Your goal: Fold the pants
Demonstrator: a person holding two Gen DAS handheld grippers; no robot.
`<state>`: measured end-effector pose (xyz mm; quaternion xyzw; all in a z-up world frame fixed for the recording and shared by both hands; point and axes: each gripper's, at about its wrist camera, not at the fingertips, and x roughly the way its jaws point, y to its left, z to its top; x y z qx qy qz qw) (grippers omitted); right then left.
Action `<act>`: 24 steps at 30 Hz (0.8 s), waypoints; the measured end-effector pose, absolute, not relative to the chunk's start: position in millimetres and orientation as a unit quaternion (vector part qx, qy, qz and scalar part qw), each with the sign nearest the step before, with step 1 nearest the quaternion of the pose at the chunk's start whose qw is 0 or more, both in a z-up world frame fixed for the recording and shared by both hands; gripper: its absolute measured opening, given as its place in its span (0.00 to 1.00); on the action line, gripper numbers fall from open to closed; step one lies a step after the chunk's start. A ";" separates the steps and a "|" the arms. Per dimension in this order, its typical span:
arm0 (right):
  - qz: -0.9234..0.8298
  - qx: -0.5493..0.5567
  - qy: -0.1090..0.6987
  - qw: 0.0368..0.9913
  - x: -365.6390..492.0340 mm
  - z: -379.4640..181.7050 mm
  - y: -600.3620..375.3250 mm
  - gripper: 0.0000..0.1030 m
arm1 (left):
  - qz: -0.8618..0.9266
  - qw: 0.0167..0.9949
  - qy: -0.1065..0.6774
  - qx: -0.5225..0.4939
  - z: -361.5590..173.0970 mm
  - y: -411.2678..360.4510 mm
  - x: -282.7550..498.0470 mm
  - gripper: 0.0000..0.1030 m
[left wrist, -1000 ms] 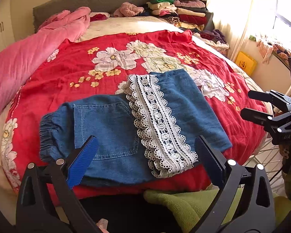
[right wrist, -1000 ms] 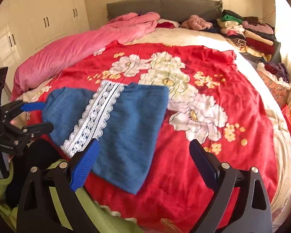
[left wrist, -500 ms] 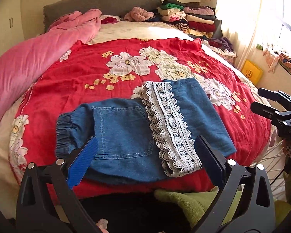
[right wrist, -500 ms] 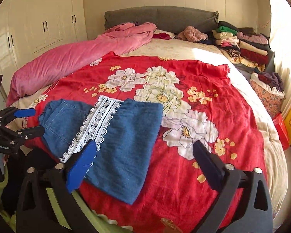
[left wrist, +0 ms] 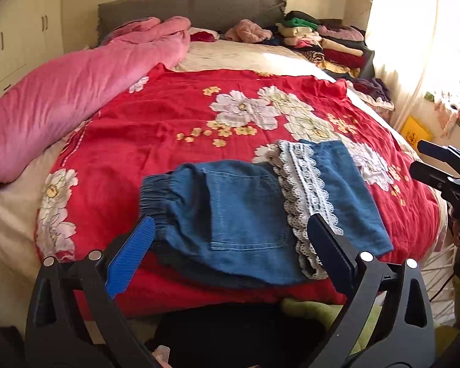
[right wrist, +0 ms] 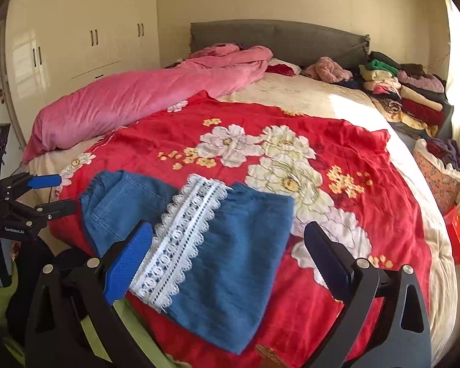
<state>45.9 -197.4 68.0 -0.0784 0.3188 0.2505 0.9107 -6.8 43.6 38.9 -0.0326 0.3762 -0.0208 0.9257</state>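
Blue denim pants [left wrist: 245, 211] [right wrist: 248, 233] lie folded on the red flowered blanket [left wrist: 168, 122] [right wrist: 352, 153], close to the bed's near edge. A white lace band [left wrist: 303, 190] [right wrist: 187, 230] runs across them, and the elastic waist points left. My left gripper [left wrist: 230, 251] hovers open over the waist end with nothing between its fingers; it shows at the left edge of the right wrist view [right wrist: 46, 193]. My right gripper [right wrist: 228, 257] is also open and empty above the leg end, seen from the left wrist at the right edge [left wrist: 429, 159].
A pink duvet [left wrist: 61, 98] lies along the bed's left side. Stacked folded clothes [left wrist: 322, 43] [right wrist: 408, 89] sit by the grey headboard at the far right. A wardrobe [right wrist: 76, 46] stands on the left, a filled basket [right wrist: 438, 171] beside the bed on the right. Green fabric [left wrist: 316, 309] is below the near edge.
Both grippers have drawn back from the pants and risen a little, so more of the bed shows. The pants lie as before. The right jaws stand slightly wider.
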 end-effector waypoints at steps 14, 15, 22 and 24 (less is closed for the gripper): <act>0.318 -0.078 0.338 0.882 79.4 80.1 -125.7 0.96 | 0.006 0.921 0.384 -0.062 26.7 85.3 -14.6 0.91; 0.322 -0.080 0.340 0.880 81.8 80.4 -120.0 0.96 | 0.007 0.920 0.386 -0.064 25.0 86.6 -14.3 0.91; 0.349 -0.094 0.360 0.860 100.5 71.9 -82.0 0.96 | 0.007 0.916 0.394 -0.070 17.8 92.6 -14.4 0.91; 0.356 -0.104 0.366 0.853 104.2 68.0 -69.4 0.96 | 0.008 0.915 0.397 -0.073 14.9 94.3 -13.4 0.91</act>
